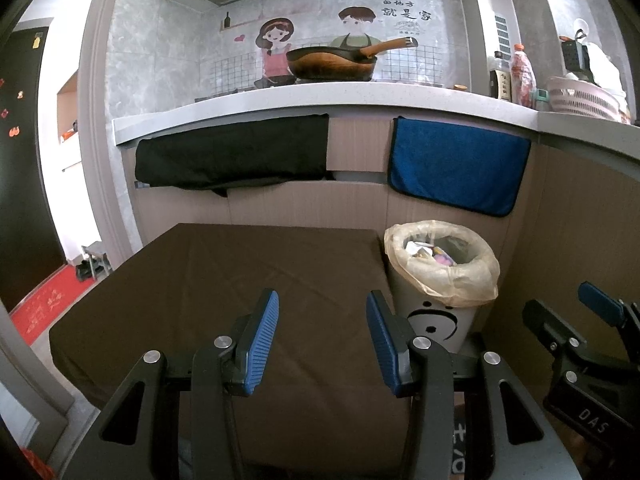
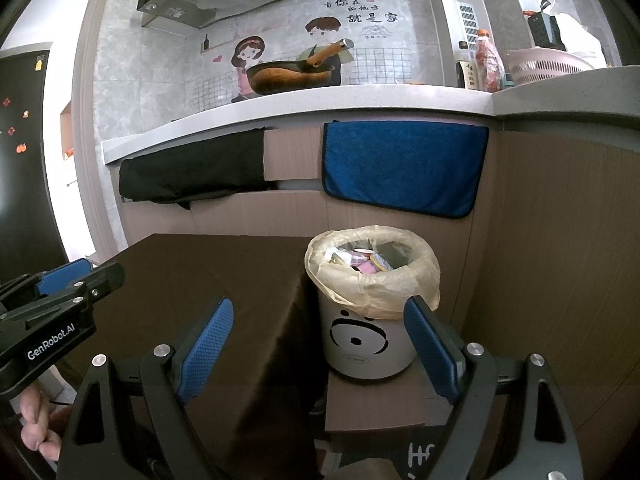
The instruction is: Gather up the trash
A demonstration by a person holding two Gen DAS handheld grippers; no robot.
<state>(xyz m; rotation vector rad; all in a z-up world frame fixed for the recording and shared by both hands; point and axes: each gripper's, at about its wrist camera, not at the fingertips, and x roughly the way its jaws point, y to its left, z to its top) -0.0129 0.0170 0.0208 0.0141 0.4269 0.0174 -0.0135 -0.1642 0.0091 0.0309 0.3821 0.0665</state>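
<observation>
The left gripper [image 1: 322, 340] is black angular metal with silver round screws and blue ribbed pads [image 1: 262, 344]. The right gripper [image 2: 318, 344] matches it (its blue pads [image 2: 206, 346] look dimpled). White "GenRobot.AI" lettering marks the black body at lower left, beside bare fingers [image 2: 34, 424].

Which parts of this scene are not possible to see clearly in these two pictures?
- White lined trash bin with a face: deeper contents, hidden by its rim in both views.
- Brown cloth-covered table: near edge, covered by the open left hand-held gripper.
- Floor beside bin: right wrist view, blocked by the open right hand-held gripper.
</observation>
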